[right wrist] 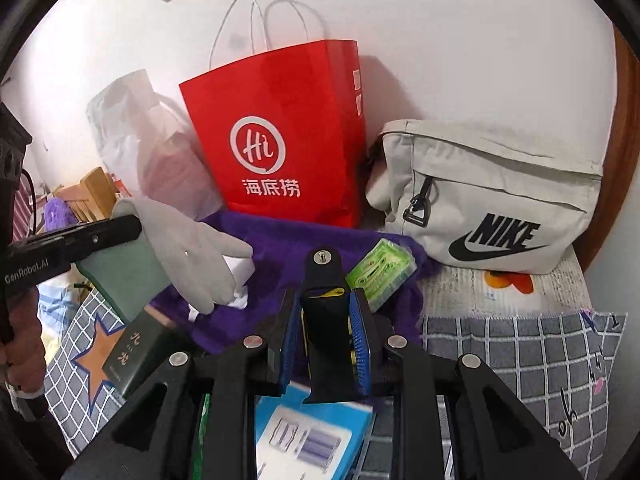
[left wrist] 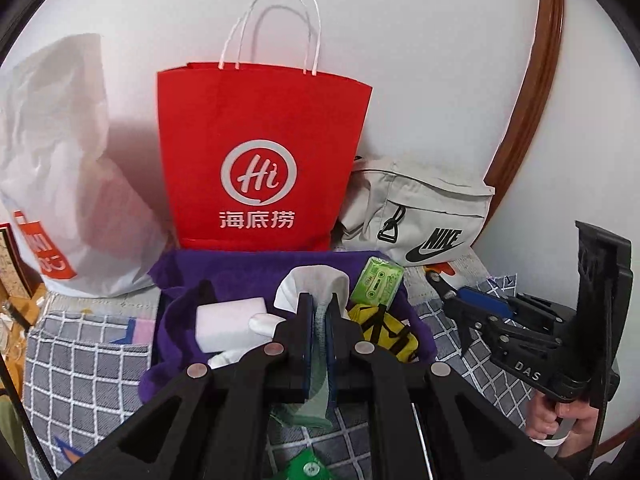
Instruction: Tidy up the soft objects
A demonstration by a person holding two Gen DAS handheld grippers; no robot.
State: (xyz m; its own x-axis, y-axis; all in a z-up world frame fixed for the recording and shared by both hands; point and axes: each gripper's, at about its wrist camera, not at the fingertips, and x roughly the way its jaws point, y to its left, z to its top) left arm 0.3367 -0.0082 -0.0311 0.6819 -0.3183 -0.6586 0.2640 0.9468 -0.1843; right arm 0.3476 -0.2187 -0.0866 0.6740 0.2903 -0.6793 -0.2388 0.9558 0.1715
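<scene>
My left gripper [left wrist: 319, 300] is shut on a grey and green work glove [left wrist: 310, 280]; the glove also shows in the right wrist view [right wrist: 192, 256], hanging over the purple towel [right wrist: 280, 248]. My right gripper [right wrist: 326, 300] is shut on a black strap [right wrist: 326, 328] of a yellow and black object [left wrist: 384, 328]. On the purple towel [left wrist: 224, 272] lie a white sponge block [left wrist: 230, 316] and a green cassette case [left wrist: 378, 280], which also shows in the right wrist view [right wrist: 380, 272].
A red paper bag [left wrist: 260, 152] stands against the wall, a white plastic bag [left wrist: 60, 184] to its left, a grey Nike pouch [left wrist: 420, 216] to its right. A checked cloth [right wrist: 520, 360] covers the surface. A blue packet [right wrist: 312, 432] and a dark booklet [right wrist: 136, 356] lie near the front.
</scene>
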